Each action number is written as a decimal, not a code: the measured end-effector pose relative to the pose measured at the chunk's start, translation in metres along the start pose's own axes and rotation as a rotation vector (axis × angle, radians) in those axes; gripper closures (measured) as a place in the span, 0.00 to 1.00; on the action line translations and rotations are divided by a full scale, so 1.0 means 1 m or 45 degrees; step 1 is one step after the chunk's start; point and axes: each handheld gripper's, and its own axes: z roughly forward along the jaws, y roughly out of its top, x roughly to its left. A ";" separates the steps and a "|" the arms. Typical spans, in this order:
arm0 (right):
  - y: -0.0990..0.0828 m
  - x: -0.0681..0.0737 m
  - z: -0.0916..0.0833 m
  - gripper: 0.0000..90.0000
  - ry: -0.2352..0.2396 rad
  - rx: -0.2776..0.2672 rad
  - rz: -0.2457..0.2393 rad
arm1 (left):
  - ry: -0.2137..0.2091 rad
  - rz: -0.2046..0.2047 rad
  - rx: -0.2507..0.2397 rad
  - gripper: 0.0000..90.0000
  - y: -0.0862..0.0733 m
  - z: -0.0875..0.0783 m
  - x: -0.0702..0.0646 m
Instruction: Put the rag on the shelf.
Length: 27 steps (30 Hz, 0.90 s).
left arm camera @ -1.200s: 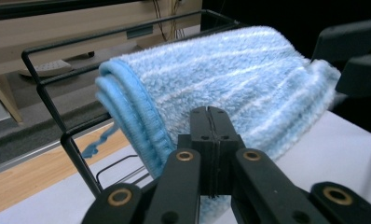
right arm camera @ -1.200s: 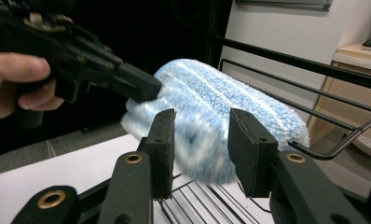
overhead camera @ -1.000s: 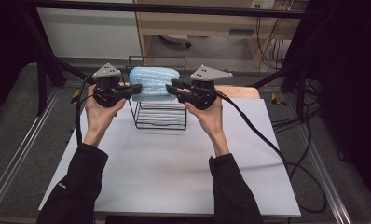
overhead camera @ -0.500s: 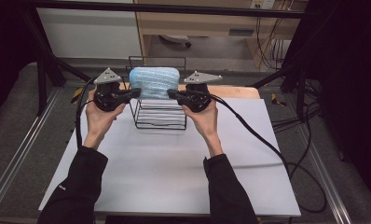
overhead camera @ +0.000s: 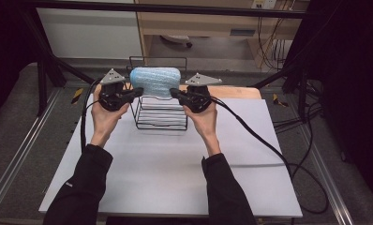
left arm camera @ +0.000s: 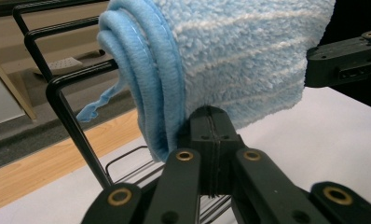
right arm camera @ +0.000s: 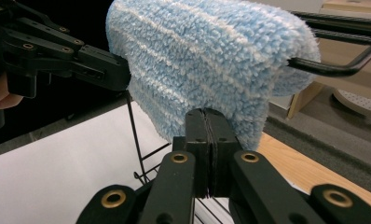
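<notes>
You lowered your right gripper slightly, and its jaws had just clamped onto the blue towel. Your left gripper stayed clenched on the towel (draped over the wire rack).

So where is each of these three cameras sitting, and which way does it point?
High view: above the person's side, looking forward and down on the white table; both forearms, the left gripper and right gripper show.
Left gripper view: rides the left gripper, looking along its shut jaws at the blue towel draped on the black wire rack.
Right gripper view: rides the right gripper, facing the towel's other end.
All three share towel and rack; each gripper view shows the other gripper.
</notes>
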 end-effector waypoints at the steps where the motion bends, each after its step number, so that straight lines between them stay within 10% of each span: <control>1: 0.000 0.000 0.000 0.99 -0.001 -0.002 -0.004 | 0.008 0.006 0.000 1.00 0.000 -0.001 0.000; 15: 0.011 0.007 -0.021 0.86 0.034 -0.079 -0.002 | -0.027 0.005 -0.058 0.91 0.007 -0.024 -0.008; 27: 0.022 0.014 -0.039 0.61 0.055 -0.083 0.016 | -0.003 0.007 -0.058 0.63 0.008 -0.040 -0.013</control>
